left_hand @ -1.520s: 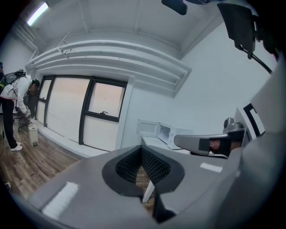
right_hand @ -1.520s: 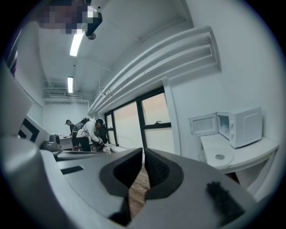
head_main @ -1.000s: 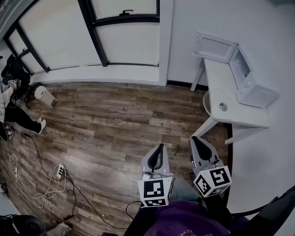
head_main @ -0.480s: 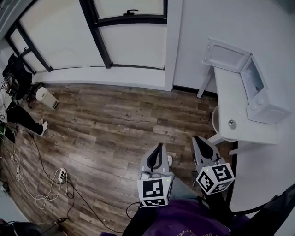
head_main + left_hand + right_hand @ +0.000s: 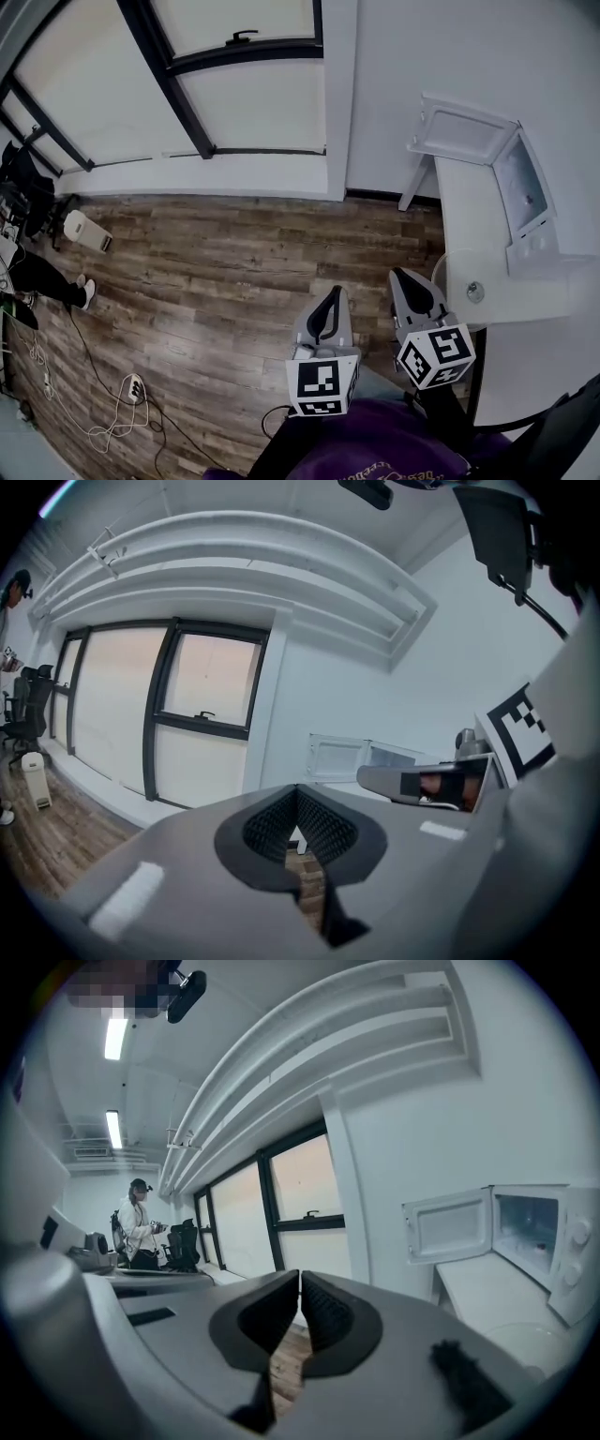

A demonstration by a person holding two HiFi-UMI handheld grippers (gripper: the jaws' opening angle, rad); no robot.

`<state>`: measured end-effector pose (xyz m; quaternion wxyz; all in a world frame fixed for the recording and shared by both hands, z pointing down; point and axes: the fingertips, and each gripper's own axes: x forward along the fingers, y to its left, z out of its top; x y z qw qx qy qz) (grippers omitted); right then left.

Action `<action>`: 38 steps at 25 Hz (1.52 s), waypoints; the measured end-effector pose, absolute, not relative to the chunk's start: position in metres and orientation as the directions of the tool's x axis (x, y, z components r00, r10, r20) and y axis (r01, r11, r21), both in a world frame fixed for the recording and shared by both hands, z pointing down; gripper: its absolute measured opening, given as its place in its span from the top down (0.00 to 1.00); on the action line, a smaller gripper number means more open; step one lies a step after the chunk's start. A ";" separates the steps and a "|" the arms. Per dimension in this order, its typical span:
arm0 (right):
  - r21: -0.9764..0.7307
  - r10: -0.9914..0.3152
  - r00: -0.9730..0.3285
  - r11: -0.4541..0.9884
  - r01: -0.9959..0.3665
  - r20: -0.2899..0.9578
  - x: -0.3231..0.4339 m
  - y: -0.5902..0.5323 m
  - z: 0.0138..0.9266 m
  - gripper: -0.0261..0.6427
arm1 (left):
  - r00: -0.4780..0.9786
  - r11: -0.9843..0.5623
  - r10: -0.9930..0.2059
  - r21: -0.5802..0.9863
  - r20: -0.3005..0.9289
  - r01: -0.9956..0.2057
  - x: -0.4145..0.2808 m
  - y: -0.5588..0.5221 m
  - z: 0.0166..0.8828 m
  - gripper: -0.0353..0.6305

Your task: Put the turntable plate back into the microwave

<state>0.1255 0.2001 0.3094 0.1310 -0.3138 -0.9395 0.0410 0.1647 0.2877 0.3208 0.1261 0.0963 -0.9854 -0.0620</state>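
The white microwave stands on a white table at the right, its door swung open. The clear glass turntable plate lies on the table's near end, overhanging the edge, with a small hub on it. My left gripper and right gripper hang side by side over the wooden floor, short of the table, both shut and empty. In the right gripper view the microwave, its door and the plate lie ahead of the shut right gripper. The left gripper is shut too.
Black-framed windows line the far wall. A small white appliance and a power strip with cables lie on the floor at the left. A person's legs show at the left edge; a person stands far off.
Both grippers have travelled across the floor toward the table, still shut. The table, plate and open microwave now sit closer to the right gripper.
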 end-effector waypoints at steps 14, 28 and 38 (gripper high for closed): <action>-0.188 0.409 -0.878 0.910 0.370 0.249 0.054 0.116 0.318 0.94 | -0.877 0.915 -0.403 0.122 0.260 -0.384 0.047 0.226 0.324 0.94; -0.206 -0.080 -0.957 0.968 -0.141 0.279 0.047 0.009 0.326 0.94 | -0.530 0.577 -0.806 0.154 0.263 -0.802 -0.012 0.094 0.326 0.94; -0.204 -0.489 -0.821 0.807 -0.554 0.295 0.068 -0.044 0.325 0.94 | -0.211 0.262 -0.938 0.165 0.274 -0.951 -0.035 0.030 0.325 0.94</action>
